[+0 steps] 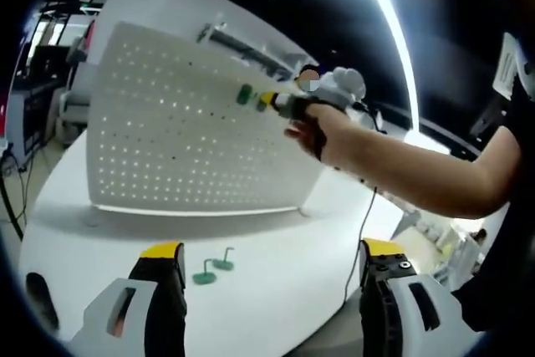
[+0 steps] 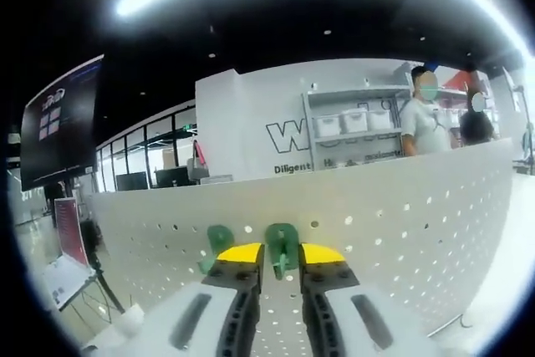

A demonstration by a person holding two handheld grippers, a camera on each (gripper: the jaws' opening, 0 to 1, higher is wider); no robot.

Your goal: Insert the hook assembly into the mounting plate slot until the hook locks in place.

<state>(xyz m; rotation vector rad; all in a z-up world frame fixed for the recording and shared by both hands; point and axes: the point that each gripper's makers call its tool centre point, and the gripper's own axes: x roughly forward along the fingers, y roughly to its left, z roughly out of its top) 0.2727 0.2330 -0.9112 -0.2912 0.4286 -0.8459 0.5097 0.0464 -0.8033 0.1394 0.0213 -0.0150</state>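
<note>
Standing upright on the white tabletop is one white perforated mounting plate, its face dotted with rows of small holes. In the left gripper view, the left gripper hangs low over the near edge of the tabletop with its two yellow-tipped jaws spread wide and nothing between them. Two green hooks lie flat on the tabletop just beyond those jaws, side by side and near the foot of the plate. A person's hand reaches in from the right, carrying the right gripper up against the upper right part of the plate. One green hook already on the plate sits just left of that gripper's tips.

In the right gripper view, the right gripper's jaws stand narrow, closed on a green hook assembly that is pressed against the plate's face. The second green hook sits on the plate to its left, close beside it. Beyond the top edge of the plate, two people stand in front of a shelf with three white bins.
</note>
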